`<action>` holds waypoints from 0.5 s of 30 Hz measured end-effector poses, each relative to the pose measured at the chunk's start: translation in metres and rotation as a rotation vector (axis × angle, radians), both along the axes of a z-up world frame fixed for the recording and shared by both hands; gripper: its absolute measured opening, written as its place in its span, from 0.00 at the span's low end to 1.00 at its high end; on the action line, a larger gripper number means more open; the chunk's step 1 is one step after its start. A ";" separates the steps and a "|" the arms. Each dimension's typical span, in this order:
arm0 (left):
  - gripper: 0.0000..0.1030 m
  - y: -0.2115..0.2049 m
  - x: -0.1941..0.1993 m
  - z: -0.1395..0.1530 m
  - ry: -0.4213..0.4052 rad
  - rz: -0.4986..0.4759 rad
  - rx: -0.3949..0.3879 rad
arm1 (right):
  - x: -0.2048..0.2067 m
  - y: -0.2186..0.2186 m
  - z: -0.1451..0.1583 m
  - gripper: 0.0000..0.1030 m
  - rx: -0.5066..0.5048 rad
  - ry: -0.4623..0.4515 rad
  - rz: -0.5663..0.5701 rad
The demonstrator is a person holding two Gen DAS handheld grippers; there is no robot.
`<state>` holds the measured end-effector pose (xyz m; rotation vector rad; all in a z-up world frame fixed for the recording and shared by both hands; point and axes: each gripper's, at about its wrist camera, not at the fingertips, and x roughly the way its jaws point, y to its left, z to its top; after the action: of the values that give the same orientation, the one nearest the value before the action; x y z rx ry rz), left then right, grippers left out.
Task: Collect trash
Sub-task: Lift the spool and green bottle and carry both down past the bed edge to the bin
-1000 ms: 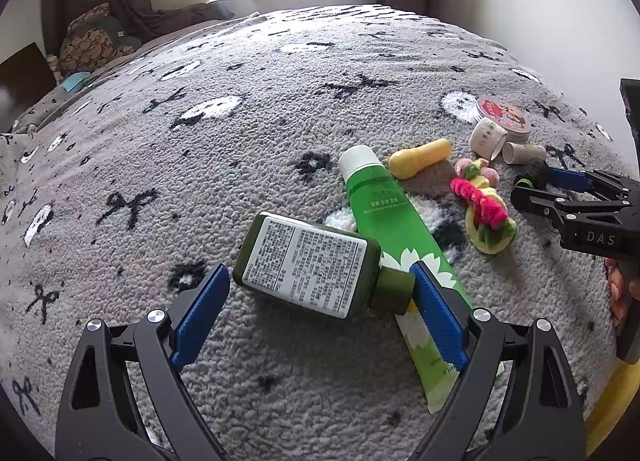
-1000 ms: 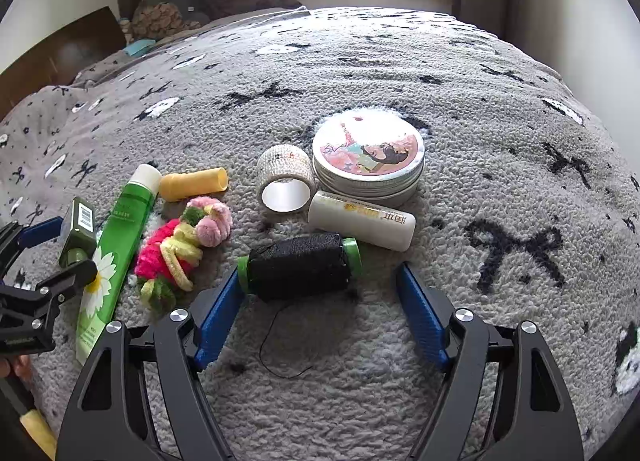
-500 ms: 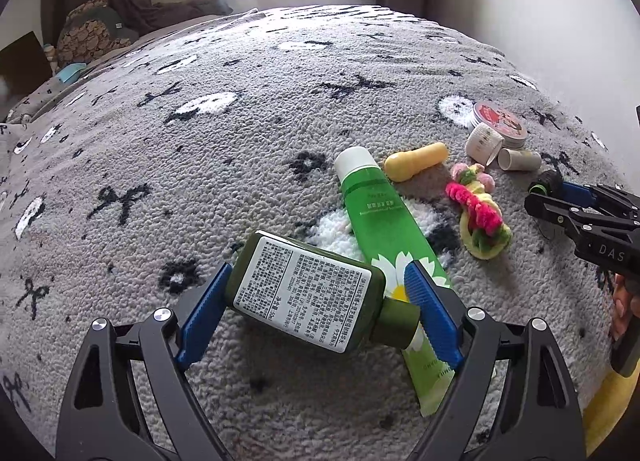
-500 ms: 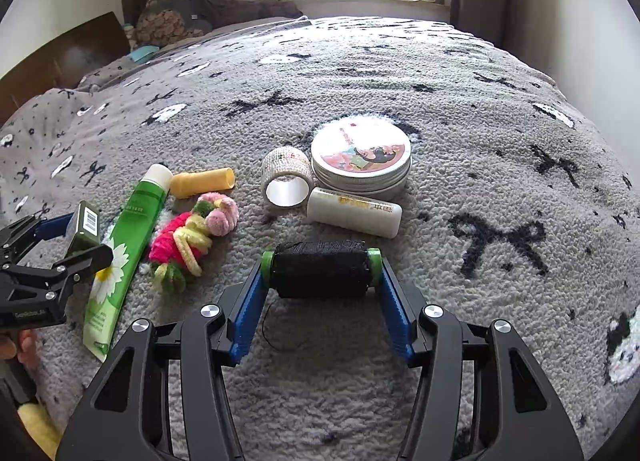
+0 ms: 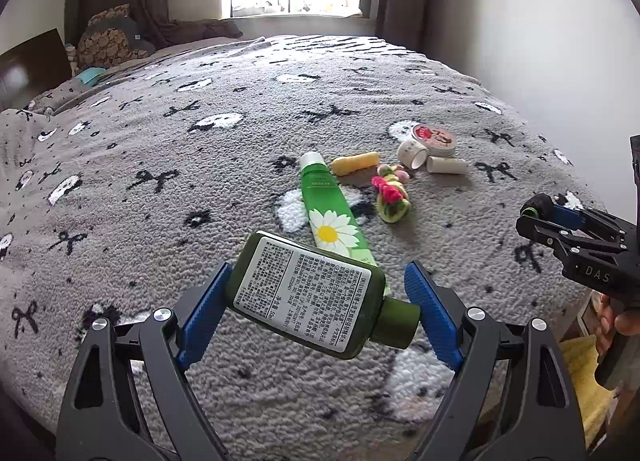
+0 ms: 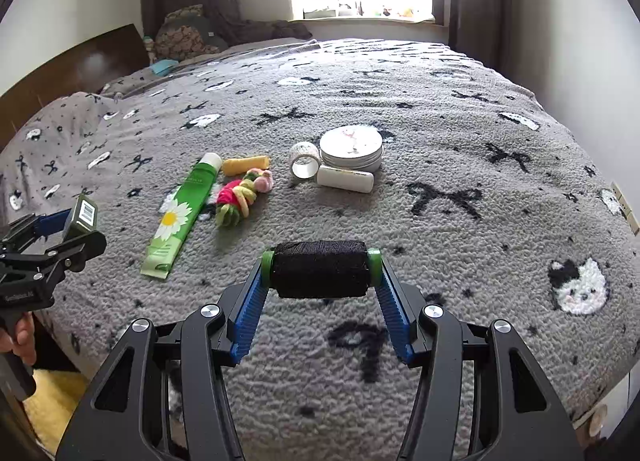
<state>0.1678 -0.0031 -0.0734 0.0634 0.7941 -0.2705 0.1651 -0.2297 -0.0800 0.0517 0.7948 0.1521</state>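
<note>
Trash fills both your hands: your left hand-held gripper [image 5: 316,301] is clamped end to end on the dark green bottle [image 5: 308,295], raised off the bed [image 5: 160,149]. Your right hand-held gripper [image 6: 322,279] pinches the black thread spool [image 6: 321,274] by its green ends, also above the bed, near the green tube [image 6: 182,213].

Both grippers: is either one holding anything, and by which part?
Left gripper holds the dark green bottle end to end, base against one finger, cap against the other. Right gripper clamps the black thread spool by its two green end flanges.
</note>
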 end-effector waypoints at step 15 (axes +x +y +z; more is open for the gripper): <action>0.80 -0.024 -0.103 0.002 -0.014 -0.033 -0.060 | -0.111 -0.007 0.026 0.53 -0.001 -0.077 0.040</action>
<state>0.0648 -0.0271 -0.0715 0.0217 0.7710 -0.3249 0.0542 -0.2365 -0.0538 0.0284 0.7196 0.1908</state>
